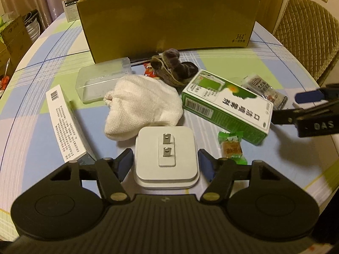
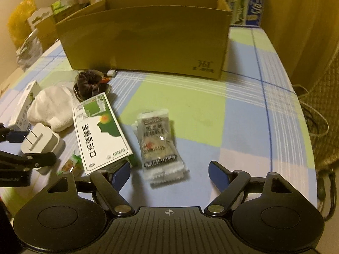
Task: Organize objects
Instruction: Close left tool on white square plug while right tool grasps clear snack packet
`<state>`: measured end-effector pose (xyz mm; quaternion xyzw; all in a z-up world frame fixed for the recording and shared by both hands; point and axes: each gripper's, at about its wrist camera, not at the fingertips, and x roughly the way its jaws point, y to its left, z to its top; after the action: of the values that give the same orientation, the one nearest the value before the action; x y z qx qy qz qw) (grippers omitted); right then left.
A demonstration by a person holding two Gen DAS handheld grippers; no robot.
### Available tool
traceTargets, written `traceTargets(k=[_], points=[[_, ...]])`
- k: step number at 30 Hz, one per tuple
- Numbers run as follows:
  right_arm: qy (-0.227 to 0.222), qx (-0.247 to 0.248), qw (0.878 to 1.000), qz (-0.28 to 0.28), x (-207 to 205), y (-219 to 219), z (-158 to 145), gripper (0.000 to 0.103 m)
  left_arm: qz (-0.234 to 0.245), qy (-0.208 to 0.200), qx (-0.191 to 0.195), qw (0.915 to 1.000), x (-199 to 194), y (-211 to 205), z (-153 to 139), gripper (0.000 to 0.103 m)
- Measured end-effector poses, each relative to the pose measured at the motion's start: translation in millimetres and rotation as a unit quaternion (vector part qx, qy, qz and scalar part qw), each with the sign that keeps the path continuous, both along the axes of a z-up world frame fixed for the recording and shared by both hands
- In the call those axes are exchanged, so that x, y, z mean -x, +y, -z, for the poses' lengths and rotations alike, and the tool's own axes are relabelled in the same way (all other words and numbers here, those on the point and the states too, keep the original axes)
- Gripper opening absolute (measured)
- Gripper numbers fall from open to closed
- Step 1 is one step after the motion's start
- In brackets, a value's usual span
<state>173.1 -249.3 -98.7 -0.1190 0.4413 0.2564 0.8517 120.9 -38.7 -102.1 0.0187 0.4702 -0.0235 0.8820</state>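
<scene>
Left gripper (image 1: 166, 164): fingers spread wide on either side of the charger, blue pads just off its flanks, nothing gripped.
Charger (image 1: 166, 155): white square plug block lying on the bench with its two prongs pointing up, closest thing to the left camera, at 6 o'clock of the white cloth.
White cloth (image 1: 142, 105): crumpled bundle just beyond the charger, touching its far edge.
Green box (image 1: 227, 105): green-and-white carton lying flat at 2 o'clock of the charger, near the cloth.
Green candy (image 1: 232, 147): small wrapped sweet at 3 o'clock of the charger, beside the carton's near corner.
White box (image 1: 63, 124): long carton at 9 o'clock of the charger, lying flat.
Clear tray (image 1: 101, 80): transparent plastic container at 11 o'clock, behind the cloth.
Dark plush (image 1: 173, 65): brown fuzzy item at 12 o'clock, just before the cardboard box.
Cardboard box (image 1: 167, 21): open brown carton at the far side of the bench (image 1: 243, 169).
Right gripper (image 2: 169, 173): fingers wide apart, holding nothing.
Snack packet (image 2: 159, 139): clear sealed packet lying flat just ahead of the right fingers.
</scene>
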Motion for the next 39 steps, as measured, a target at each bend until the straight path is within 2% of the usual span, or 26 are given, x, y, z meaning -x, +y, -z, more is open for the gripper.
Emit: traceTargets(k=[5, 8, 10, 18, 23, 31, 33, 39], points=[[-0.004, 0.010, 1.000, -0.025, -13, 7, 10, 0.064, 0.006, -0.006, -0.006, 0.9999, 1, -2, -1, 0.064], [-0.003, 0.000, 1.000, -0.027, -19, 6, 12, 0.058, 0.012, -0.009, -0.010, 0.9998, 2, -3, -1, 0.064], [-0.003, 0.002, 1.000, -0.022, -19, 7, 10, 0.038, 0.016, -0.010, -0.011, 0.9998, 3, -5, -1, 0.064], [0.014, -0.001, 0.999, 0.037, 8, -3, 5, 0.037, 0.026, -0.013, -0.023, 0.9993, 6, -9, 1, 0.064], [-0.002, -0.003, 0.999, 0.042, 22, -3, 6, 0.038, 0.030, -0.014, -0.030, 0.9990, 5, -9, 4, 0.064], [-0.007, -0.012, 0.998, 0.054, 17, -1, 6, 0.038, 0.032, -0.010, -0.032, 0.9989, 4, -8, 3, 0.064], [-0.009, -0.010, 0.998, 0.054, 16, 0, 6, 0.038, 0.030, -0.008, -0.029, 0.9991, 5, -8, 3, 0.061], [-0.008, -0.009, 0.998, 0.066, 23, -2, 4, 0.034, 0.029, -0.009, -0.028, 0.9991, 11, -8, 2, 0.060]])
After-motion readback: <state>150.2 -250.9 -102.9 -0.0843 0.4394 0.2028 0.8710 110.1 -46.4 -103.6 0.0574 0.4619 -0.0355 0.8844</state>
